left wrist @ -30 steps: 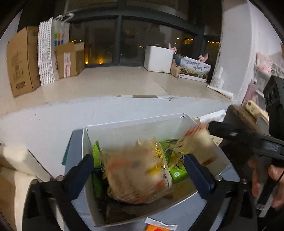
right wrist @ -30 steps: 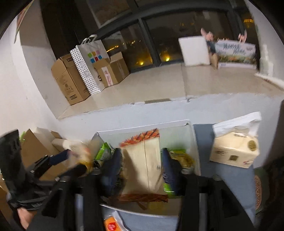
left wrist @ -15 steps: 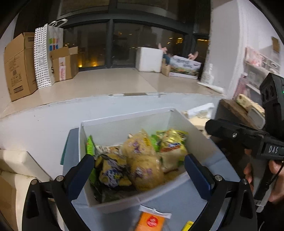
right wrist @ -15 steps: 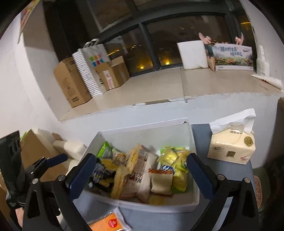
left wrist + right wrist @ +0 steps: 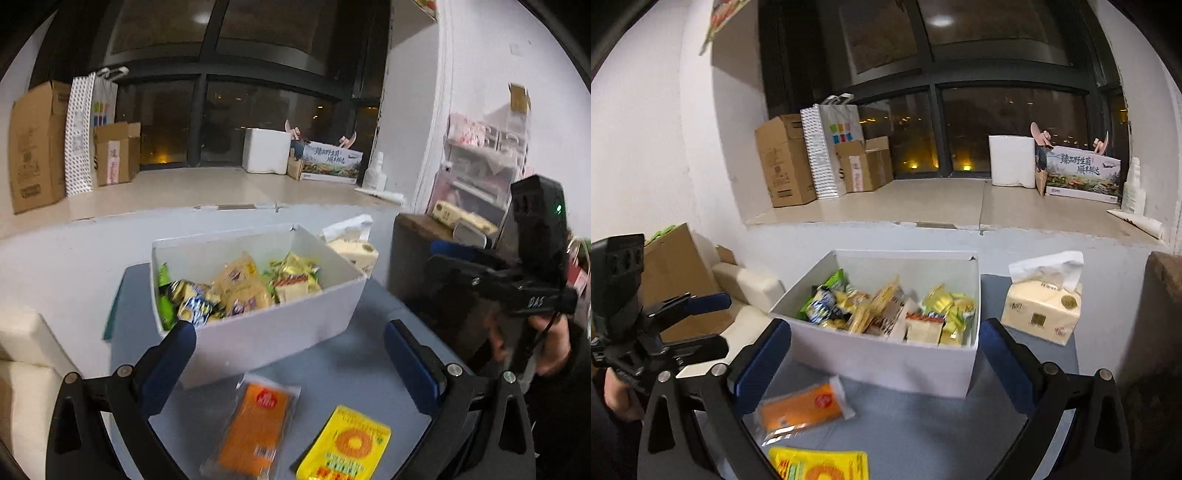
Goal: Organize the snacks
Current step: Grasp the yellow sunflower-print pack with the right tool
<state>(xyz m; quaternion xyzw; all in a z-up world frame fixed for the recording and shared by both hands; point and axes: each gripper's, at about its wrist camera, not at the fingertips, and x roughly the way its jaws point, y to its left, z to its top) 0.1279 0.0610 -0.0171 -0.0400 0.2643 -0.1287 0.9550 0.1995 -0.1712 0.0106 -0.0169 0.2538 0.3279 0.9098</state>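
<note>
1. White cardboard box (image 5: 258, 332) sitting on the blue-grey table (image 5: 351, 354), open top, stuffed with snack packets (image 5: 886, 314): green ones at the left end, yellow and beige ones in the middle, yellow-green ones toward the right end. All loose and jumbled, no dividers visible.
2. In front of the box, flat on the table: orange snack pack (image 5: 255, 428) in a clear wrapper, lying just shy of the box's front wall. Yellow snack pack (image 5: 345, 448) next to it, on the side further from the box, half cut off in the right wrist view.
3. Left gripper (image 5: 291, 354) hanging in front of the box, blue pads spread wide, nothing between them. Orange pack roughly in line between the pads, lower down.
4. Right gripper (image 5: 886, 354) same deal: front of the box, jaws wide apart, empty. Box's front wall right between the pads in that view.
5. Right of the box: beige tissue pack (image 5: 1043, 310) with a sheet sticking out, close by but not touching.
6. Behind the box: low white wall, then a tiled ledge (image 5: 886, 203) with brown cardboard boxes (image 5: 785, 162), a spotted paper bag (image 5: 831, 147) and a white foam box (image 5: 1010, 160) against dark windows.
7. Left of the box: cream cushion (image 5: 750, 284), off the table.
</note>
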